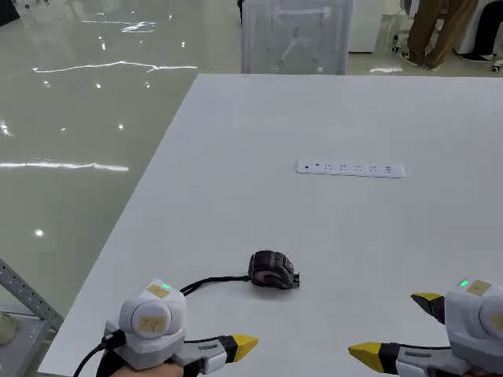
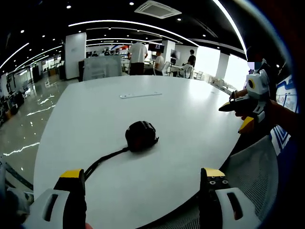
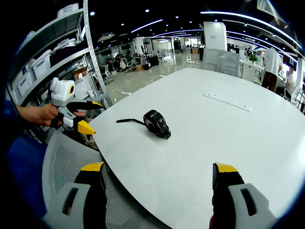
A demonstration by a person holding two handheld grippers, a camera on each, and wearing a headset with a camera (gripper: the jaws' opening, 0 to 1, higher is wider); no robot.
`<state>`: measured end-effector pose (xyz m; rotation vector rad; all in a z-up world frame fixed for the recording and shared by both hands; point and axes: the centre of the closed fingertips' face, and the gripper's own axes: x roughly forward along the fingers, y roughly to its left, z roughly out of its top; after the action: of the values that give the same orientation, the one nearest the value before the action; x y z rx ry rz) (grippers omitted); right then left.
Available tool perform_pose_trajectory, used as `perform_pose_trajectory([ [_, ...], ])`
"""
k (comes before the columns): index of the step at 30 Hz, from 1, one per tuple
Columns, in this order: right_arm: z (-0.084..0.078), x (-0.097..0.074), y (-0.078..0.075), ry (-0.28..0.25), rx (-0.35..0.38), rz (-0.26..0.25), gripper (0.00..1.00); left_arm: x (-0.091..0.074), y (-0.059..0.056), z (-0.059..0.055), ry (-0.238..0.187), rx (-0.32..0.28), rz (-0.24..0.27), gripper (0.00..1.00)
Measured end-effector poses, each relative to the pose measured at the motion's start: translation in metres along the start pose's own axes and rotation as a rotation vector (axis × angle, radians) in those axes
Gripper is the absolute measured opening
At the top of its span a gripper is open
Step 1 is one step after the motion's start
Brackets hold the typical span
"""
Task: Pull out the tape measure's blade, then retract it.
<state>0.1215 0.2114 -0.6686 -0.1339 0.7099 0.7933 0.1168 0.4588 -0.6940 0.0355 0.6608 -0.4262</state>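
Observation:
A black tape measure [image 1: 273, 270] lies on the white table [image 1: 330, 118] near its front edge, blade retracted, with its black strap [image 1: 212, 283] trailing to the left. My left gripper [image 1: 236, 349] hovers low at the front left, just short of the strap, open with nothing between its fingers. The right gripper [image 1: 398, 327] hangs at the front right, open and empty, its yellow tips spread wide. The left gripper view has the tape measure [image 2: 141, 135] ahead of the spread jaws, with the right gripper [image 2: 237, 117] off to the right. From the right gripper view, the tape measure [image 3: 156, 123] sits ahead and the left gripper [image 3: 93, 116] is at the left.
A white power strip [image 1: 350, 169] lies flat further back on the table. A translucent chair [image 1: 295, 35] stands at the far edge, a grey mesh chair [image 3: 71, 162] at the near edge. The table's left edge drops to glossy floor [image 1: 71, 118]. People stand far behind.

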Motion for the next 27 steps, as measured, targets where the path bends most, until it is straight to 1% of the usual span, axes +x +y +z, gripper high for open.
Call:
perform_pose_trajectory([
  [7, -0.007, -0.015, 0.000, 0.006, 0.010, -0.015, 0.92, -0.017, 0.005, -0.006, 0.003, -0.003, -0.002, 0.99],
  [15, -0.011, -0.031, 0.001, 0.003, 0.020, -0.028, 0.95, -0.037, 0.010, -0.008, 0.001, -0.006, -0.002, 1.00],
  [17, -0.010, -0.035, 0.002, 0.001, 0.022, -0.035, 0.97, -0.041, 0.011, -0.009, -0.001, -0.003, 0.002, 1.00],
  [21, -0.011, -0.041, 0.004, 0.000, 0.022, -0.036, 0.97, -0.049, 0.011, -0.010, 0.004, 0.002, -0.003, 1.00],
  [27, -0.013, -0.047, 0.006, -0.001, 0.024, -0.038, 0.99, -0.056, 0.012, -0.015, 0.013, -0.004, -0.004, 1.00],
])
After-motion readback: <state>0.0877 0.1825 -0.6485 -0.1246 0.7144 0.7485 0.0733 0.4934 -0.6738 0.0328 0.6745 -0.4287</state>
